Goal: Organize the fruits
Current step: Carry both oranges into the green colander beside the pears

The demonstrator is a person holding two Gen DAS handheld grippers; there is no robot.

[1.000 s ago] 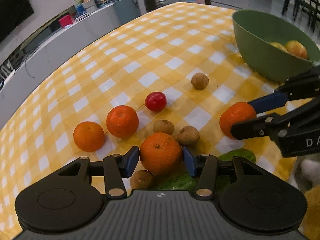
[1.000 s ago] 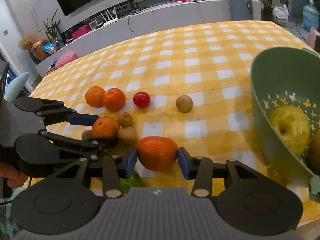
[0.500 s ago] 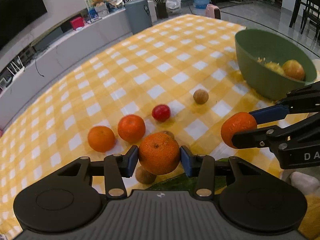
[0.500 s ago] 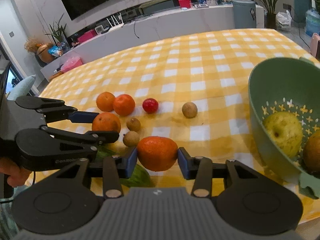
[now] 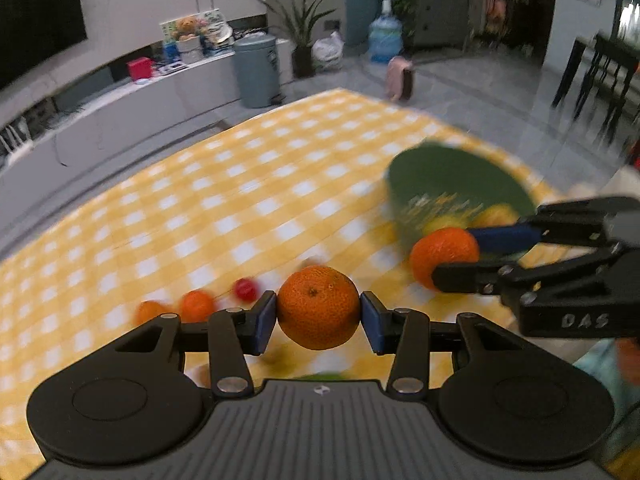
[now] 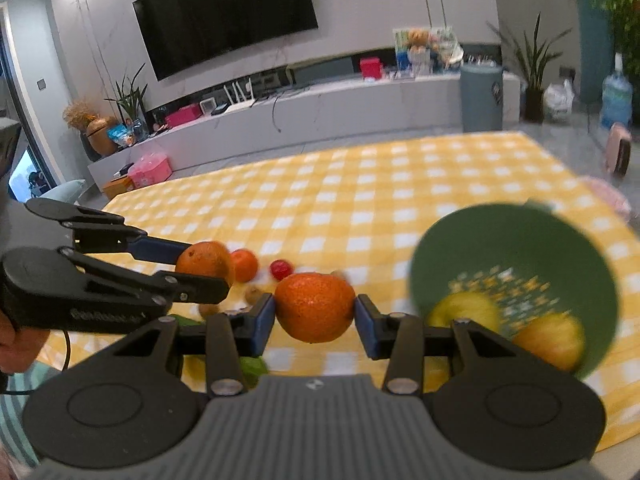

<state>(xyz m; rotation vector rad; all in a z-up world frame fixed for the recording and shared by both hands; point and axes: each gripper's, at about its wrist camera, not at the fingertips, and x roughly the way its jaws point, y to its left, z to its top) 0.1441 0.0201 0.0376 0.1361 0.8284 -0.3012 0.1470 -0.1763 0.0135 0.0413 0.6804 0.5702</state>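
Note:
My left gripper is shut on an orange, held above the yellow checked tablecloth. My right gripper is shut on a second orange, also lifted. Each shows in the other's view: the right gripper with its orange just in front of the green bowl, the left gripper with its orange at the left. The green bowl holds two yellowish apples. Two oranges, a small red fruit and small brown fruits lie on the cloth.
A green leafy thing lies near the table's front edge under the grippers. A hand holds the left gripper's handle. Beyond the table stand a long white cabinet, a grey bin and a water bottle.
Both grippers have risen from the table, each carrying its orange. The fruits left on the cloth now look smaller and lower, and the bowl's inside has come more into sight.

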